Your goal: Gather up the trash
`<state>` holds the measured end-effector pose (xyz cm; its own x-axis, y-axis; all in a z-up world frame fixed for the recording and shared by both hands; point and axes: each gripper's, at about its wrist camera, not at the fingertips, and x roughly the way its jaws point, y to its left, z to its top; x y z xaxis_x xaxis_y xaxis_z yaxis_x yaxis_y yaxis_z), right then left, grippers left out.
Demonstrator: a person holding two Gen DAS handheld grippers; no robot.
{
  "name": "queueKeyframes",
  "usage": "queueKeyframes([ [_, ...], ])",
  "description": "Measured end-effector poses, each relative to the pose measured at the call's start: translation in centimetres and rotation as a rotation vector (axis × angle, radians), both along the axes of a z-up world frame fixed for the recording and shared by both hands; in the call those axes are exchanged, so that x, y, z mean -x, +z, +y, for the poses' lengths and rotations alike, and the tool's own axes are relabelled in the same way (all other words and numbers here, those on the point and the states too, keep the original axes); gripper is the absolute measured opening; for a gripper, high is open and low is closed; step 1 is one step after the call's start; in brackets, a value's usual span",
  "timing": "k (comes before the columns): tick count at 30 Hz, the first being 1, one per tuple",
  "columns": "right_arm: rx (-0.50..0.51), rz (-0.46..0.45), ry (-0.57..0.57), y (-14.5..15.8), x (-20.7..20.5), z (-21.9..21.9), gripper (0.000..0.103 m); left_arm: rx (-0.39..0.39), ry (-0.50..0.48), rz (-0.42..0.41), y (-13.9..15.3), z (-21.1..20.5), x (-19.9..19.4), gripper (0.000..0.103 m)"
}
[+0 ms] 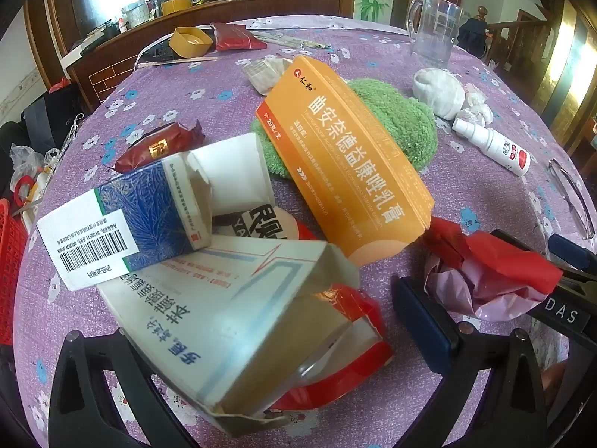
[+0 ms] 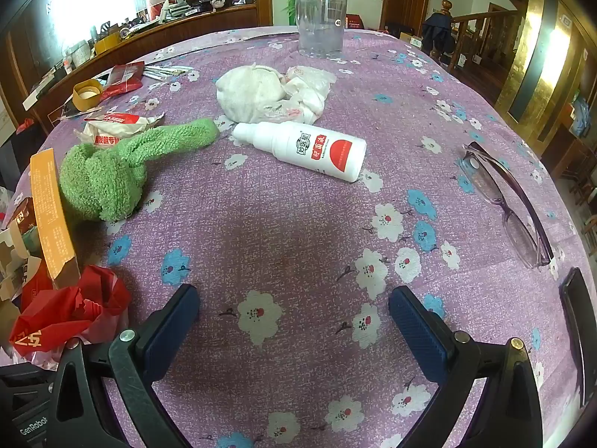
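Note:
A heap of empty cartons lies on the purple flowered tablecloth (image 1: 466, 194): an orange box (image 1: 347, 156), a blue-and-white box (image 1: 127, 220) and a large torn white carton (image 1: 238, 321). My left gripper (image 1: 261, 343) is open wide, with the white carton between its fingers; the right pad (image 1: 425, 328) stands apart from it. A crumpled red and pink plastic bag (image 1: 485, 280) lies just right of that pad. My right gripper (image 2: 294, 321) is open over bare cloth, holding nothing. The red bag (image 2: 71, 313) sits by its left finger.
A green cloth (image 2: 112, 171), a white spray bottle (image 2: 306, 149), crumpled white tissue (image 2: 268, 89), a clear mug (image 2: 321, 18) and purple glasses (image 2: 511, 201) lie farther out. A red basket (image 1: 11, 261) hangs off the table's left edge. A dark flat object (image 2: 582, 328) lies far right.

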<state>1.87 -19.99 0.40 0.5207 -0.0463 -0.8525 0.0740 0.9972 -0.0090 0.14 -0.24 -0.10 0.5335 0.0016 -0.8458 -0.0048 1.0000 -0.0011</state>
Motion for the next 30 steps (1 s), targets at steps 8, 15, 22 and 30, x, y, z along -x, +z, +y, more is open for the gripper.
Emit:
queueKeyframes([
  [8, -0.002, 0.018, 0.021, 0.1, -0.1, -0.1, 0.103, 0.026, -0.032, 0.035, 0.5, -0.4, 1.7, 0.103],
  [15, -0.049, 0.043, 0.072, 2.7, 3.1, -0.8, 0.103, 0.098, -0.204, -0.017, 3.7, 0.2, 6.2, 0.103],
  [22, -0.08, -0.106, 0.087, 7.2, 9.8, -0.8, 0.103, 0.091, -0.23, -0.255, 7.8, 1.9, 12.8, 0.103],
  [30, 0.018, -0.529, 0.093, 12.4, 20.5, 2.3, 0.103, -0.013, -0.02, -0.53, 7.8, 5.8, 20.3, 0.103],
])
